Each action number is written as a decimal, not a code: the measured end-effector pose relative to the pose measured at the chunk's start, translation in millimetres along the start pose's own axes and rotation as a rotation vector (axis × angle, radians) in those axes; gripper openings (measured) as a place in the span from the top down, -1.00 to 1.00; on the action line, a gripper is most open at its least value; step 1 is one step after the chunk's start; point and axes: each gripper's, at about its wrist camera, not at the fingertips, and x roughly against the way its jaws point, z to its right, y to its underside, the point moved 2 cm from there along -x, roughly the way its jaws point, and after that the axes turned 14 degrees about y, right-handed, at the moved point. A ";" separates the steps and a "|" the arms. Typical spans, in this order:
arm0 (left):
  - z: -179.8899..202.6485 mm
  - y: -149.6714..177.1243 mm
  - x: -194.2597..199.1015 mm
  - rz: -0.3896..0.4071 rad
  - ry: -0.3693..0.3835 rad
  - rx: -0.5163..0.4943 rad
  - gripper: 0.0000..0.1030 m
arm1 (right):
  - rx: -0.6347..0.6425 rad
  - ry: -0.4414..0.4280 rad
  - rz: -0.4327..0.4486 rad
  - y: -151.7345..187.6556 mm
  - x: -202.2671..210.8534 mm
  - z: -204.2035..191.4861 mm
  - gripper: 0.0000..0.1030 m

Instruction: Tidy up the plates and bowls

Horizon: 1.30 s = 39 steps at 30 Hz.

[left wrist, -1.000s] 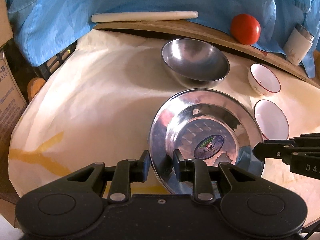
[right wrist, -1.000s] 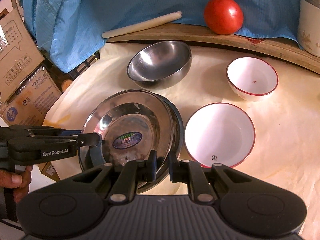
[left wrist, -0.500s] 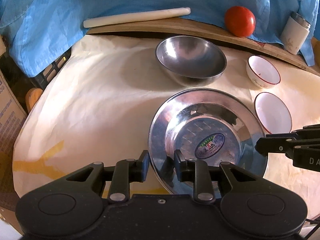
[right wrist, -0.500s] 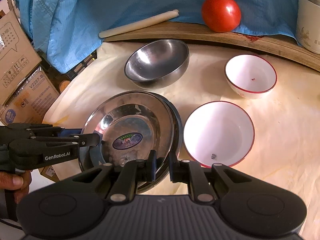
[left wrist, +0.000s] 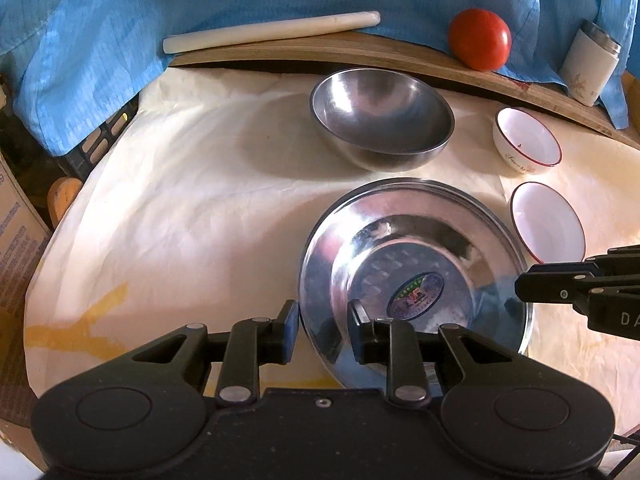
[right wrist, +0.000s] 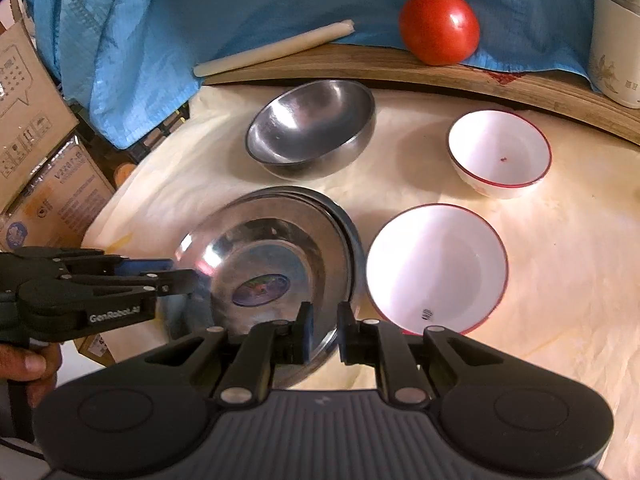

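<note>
Steel plate stack (left wrist: 416, 276): several shiny steel plates are sitting nested on the cream cloth (left wrist: 192, 200); the top one is tilting, its rims showing apart from the ones below on the far right side, and a round sticker is showing at its middle.
Left gripper (left wrist: 322, 330): it is standing at a narrow gap astride the near left rim of the top plate, one finger outside the rim and one inside; whether the pads are pressing the metal cannot be told.
Right gripper (right wrist: 323, 330): it is pinching the near right rim of the stack, jaws almost closed on the metal.
Steel bowl (left wrist: 382, 118): it is resting just behind the plate stack, apart from it, leaning a little.
White plate (right wrist: 436, 268): red-rimmed, it is lying just right of the plate stack.
White bowl (right wrist: 499, 152): red-rimmed, it is sitting behind the white plate, to the far right of the stack.
Wooden board (right wrist: 400, 70): it is running along the back, beyond the steel bowl.
Tomato (right wrist: 439, 27): it is sitting on the board, behind and right of the stack.
Pale rod (left wrist: 272, 32): it is lying on the board, behind and left of the stack.
White tumbler (left wrist: 591, 68): it is standing at the board's right end.
Blue cloth (left wrist: 160, 8): it is hanging behind the board.
Person's hand (right wrist: 28, 364): it is gripping the left tool's handle, left of the stack.
</note>
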 end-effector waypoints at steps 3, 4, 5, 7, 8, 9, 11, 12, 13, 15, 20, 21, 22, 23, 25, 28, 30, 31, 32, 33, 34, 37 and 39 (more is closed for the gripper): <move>-0.6 -0.8 -0.2 -0.002 0.004 -0.006 0.47 | 0.005 -0.003 0.007 -1.3 -0.1 -1.1 0.72; -0.1 -0.8 -0.4 -0.001 0.004 -0.003 0.47 | 0.003 -0.002 0.006 -1.5 -0.4 -1.0 0.72; -0.6 -1.2 0.1 0.002 0.008 -0.002 0.47 | 0.001 -0.001 0.006 -1.6 -0.6 -1.0 0.72; -0.7 -2.3 1.8 0.012 0.009 -0.003 0.47 | -0.001 0.002 0.009 -2.2 -0.2 -1.3 0.72; -1.2 -3.0 3.0 0.019 0.009 -0.002 0.46 | -0.001 0.003 0.011 -2.6 0.1 -1.6 0.70; -2.5 -3.7 4.1 0.024 0.010 -0.001 0.44 | -0.003 0.004 0.014 -2.7 0.4 -1.9 0.66; -4.8 -5.6 5.6 0.030 0.018 0.003 0.28 | -0.007 0.010 0.019 -3.9 0.8 -2.0 0.62; -6.0 -6.6 6.2 0.033 0.021 0.003 0.23 | -0.010 0.014 0.024 -4.7 1.4 -2.0 0.56; -7.2 -7.9 6.7 0.037 0.023 0.001 0.12 | -0.012 0.018 0.028 -5.4 1.7 -2.5 0.39; -9.1 -10.7 8.1 0.047 0.028 0.002 -0.07 | -0.013 0.025 0.037 -7.5 2.5 -3.5 0.20; -16.9 -19.5 10.9 0.073 0.010 0.017 -0.44 | -0.026 0.030 0.052 -13.2 3.4 -3.3 -0.01; -19.4 -21.2 11.1 0.079 0.003 0.026 -0.48 | -0.031 0.032 0.054 -13.7 3.4 -3.5 -0.12; -21.8 -22.8 11.3 0.084 0.000 0.034 -0.56 | -0.037 0.036 0.056 -14.8 3.2 -3.2 -0.29; -24.4 -25.0 11.5 0.091 -0.006 0.042 -0.64 | -0.045 0.040 0.059 -15.9 3.0 -2.8 -0.37; -27.8 -28.8 12.6 0.106 -0.014 0.047 -0.73 | -0.062 0.044 0.067 -17.6 3.0 -1.4 -0.56; -32.0 -35.7 13.4 0.121 -0.016 0.037 -0.78 | -0.084 0.051 0.072 -22.0 1.1 -1.5 -0.69; -34.8 -40.0 12.6 0.124 -0.017 0.035 -0.90 | -0.095 0.055 0.072 -25.3 -0.6 -2.1 -0.77; -36.2 -41.9 12.0 0.127 -0.018 0.036 -0.95 | -0.100 0.059 0.073 -27.3 -1.4 -2.6 -0.84; -37.9 -44.0 11.9 0.132 -0.017 0.037 -0.95 | -0.106 0.063 0.075 -29.3 -2.1 -2.9 -0.87; -40.0 -46.3 11.7 0.137 -0.015 0.040 -0.95 | -0.111 0.068 0.077 -30.7 -2.4 -3.2 -0.92; -41.8 -48.7 11.4 0.139 -0.011 0.043 -0.95 | -0.118 0.076 0.079 -32.7 -2.9 -3.4 -0.97; -47.4 -56.4 10.0 0.152 0.006 0.053 -0.96 | -0.135 0.097 0.080 -37.6 -4.9 -2.9 -0.99; -50.6 -61.3 7.4 0.154 0.016 0.056 -0.96 | -0.144 0.110 0.074 -40.4 -7.5 -2.8 -0.99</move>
